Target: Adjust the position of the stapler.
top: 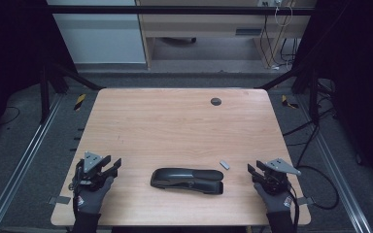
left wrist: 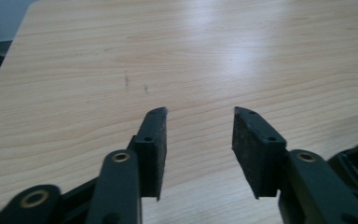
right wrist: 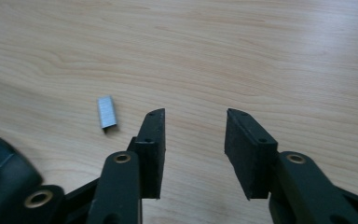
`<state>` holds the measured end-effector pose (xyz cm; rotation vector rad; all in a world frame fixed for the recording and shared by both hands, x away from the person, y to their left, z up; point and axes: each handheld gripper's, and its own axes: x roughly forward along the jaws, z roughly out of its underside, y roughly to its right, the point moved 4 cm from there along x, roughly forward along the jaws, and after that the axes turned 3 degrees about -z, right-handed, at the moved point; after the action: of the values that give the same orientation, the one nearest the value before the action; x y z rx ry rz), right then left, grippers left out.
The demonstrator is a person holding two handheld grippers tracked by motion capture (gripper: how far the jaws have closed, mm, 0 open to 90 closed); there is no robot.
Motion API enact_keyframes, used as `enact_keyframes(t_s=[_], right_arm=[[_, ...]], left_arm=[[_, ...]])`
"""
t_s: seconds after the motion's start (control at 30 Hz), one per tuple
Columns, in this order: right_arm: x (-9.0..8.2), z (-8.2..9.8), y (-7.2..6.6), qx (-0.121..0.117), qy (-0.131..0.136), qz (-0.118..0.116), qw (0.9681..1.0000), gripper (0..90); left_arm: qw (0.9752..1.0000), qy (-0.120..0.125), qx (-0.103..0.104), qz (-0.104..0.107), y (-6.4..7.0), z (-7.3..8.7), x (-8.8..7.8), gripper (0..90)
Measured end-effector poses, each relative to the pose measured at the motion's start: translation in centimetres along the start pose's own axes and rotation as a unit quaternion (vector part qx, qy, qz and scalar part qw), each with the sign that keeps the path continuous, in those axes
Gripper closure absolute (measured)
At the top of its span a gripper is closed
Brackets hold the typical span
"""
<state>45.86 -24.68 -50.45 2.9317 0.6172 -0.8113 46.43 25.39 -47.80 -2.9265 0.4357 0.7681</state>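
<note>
The stapler (top: 187, 180) lies flat on its side near the front edge of the table (top: 175, 121), midway between the two hands, its long body running left to right. A small strip of staples (top: 225, 164) rests on the wood just beyond the stapler's right end, apart from it; in the right gripper view the strip (right wrist: 106, 112) lies just left of the jaws.

The left gripper (top: 110, 166) sits well to the left of the stapler, its jaws released with bare wood between them, as the left gripper view (left wrist: 198, 135) shows. The right gripper (top: 255, 171) sits to the right of the stapler, also released and holding nothing (right wrist: 195, 137).

Both point inward toward the stapler, which looks like a ready stance: one hand free to steady the body, the other close to the staples, probably to pick up the strip and load it. The stapler looks shut, so it likely has to be opened first.
</note>
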Motion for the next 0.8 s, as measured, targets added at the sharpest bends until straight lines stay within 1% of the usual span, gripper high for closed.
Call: enact_keyframes(t_s=[0.03, 0.07, 0.1, 0.13, 0.2, 0.23, 0.27, 0.3, 0.33, 0.37, 0.43, 0.5, 0.53, 0.57, 0.6, 0.63, 0.67, 0.7, 0.73, 0.8], right_arm=[[0.0, 0.0, -0.2, -0.002, 0.000, -0.006, 1.0000, 63.6], [0.0, 0.0, -0.2, -0.002, 0.000, -0.006, 1.0000, 63.6], [-0.1, -0.1, -0.6, -0.005, -0.001, -0.017, 0.9998, 66.9], [-0.1, -0.1, -0.8, -0.007, -0.002, -0.021, 0.9998, 68.8], [-0.2, -0.1, -1.2, -0.010, -0.003, -0.031, 0.9995, 73.0], [-0.2, -0.1, -1.4, -0.012, -0.004, -0.035, 0.9993, 74.9], [-0.2, -0.1, -1.4, -0.012, -0.004, -0.035, 0.9993, 74.9], [-0.3, 0.0, -1.8, -0.013, -0.008, -0.041, 0.9990, 78.8], [-0.3, 0.1, -1.9, -0.016, -0.009, -0.045, 0.9988, 80.6], [-0.4, 0.1, -2.1, -0.014, -0.011, -0.049, 0.9986, 82.4], [-0.4, 0.4, -2.5, -0.015, -0.013, -0.059, 0.9981, 86.1], [-0.4, 0.6, -3.0, -0.020, -0.017, -0.066, 0.9975, 88.9], [-0.4, 0.7, -3.3, -0.024, -0.021, -0.068, 0.9971, 89.9], [-0.4, 0.8, -3.7, -0.026, -0.023, -0.075, 0.9966, 90.0], [-0.4, 0.9, -4.0, -0.031, -0.025, -0.079, 0.9961, 90.0], [-0.3, 0.9, -4.3, -0.036, -0.028, -0.085, 0.9953, 90.0], [-0.3, 0.9, -4.3, -0.036, -0.028, -0.085, 0.9953, 90.0], [-0.3, 1.0, -4.9, -0.038, -0.030, -0.097, 0.9941, 90.0], [-0.3, 1.1, -5.2, -0.037, -0.032, -0.106, 0.9931, 90.0], [-0.2, 1.2, -5.7, -0.040, -0.036, -0.118, 0.9915, 90.0]], left_arm=[[1.0000, 0.000, 0.007, 0.003, 0.2, -0.1, -0.1, 61.8], [1.0000, 0.000, 0.007, 0.003, 0.2, -0.1, -0.1, 64.4], [0.9999, 0.001, 0.011, 0.010, 0.8, -0.2, -0.3, 66.9], [0.9997, 0.002, 0.017, 0.015, 1.1, -0.3, -0.4, 69.9], [0.9996, 0.003, 0.018, 0.022, 1.6, -0.4, -0.5, 75.7], [0.9994, 0.003, 0.022, 0.025, 1.8, -0.5, -0.5, 77.9], [0.9994, 0.003, 0.022, 0.025, 1.8, -0.5, -0.5, 80.1], [0.9992, 0.002, 0.024, 0.031, 2.2, -0.5, -0.5, 82.2], [0.9991, 0.002, 0.025, 0.034, 2.3, -0.5, -0.5, 84.1], [0.9989, 0.003, 0.026, 0.038, 2.5, -0.5, -0.5, 85.7], [0.9984, -0.001, 0.034, 0.045, 2.8, -0.7, -0.2, 88.9], [0.9979, -0.005, 0.035, 0.054, 3.2, -0.7, 0.1, 89.6], [0.9977, -0.007, 0.040, 0.055, 3.3, -0.7, 0.3, 89.6], [0.9977, -0.007, 0.040, 0.055, 3.3, -0.7, 0.3, 89.6], [0.9971, -0.010, 0.048, 0.058, 3.7, -0.9, 0.6, 89.7], [0.9971, -0.010, 0.048, 0.058, 3.7, -0.9, 0.6, 89.7], [0.9968, -0.010, 0.051, 0.061, 3.9, -1.0, 0.7, 89.7], [0.9964, -0.008, 0.057, 0.063, 4.2, -1.3, 0.8, 89.7], [0.9962, -0.007, 0.057, 0.066, 4.3, -1.5, 0.9, 89.7], [0.9956, -0.007, 0.063, 0.070, 4.7, -1.8, 1.2, 89.6]])
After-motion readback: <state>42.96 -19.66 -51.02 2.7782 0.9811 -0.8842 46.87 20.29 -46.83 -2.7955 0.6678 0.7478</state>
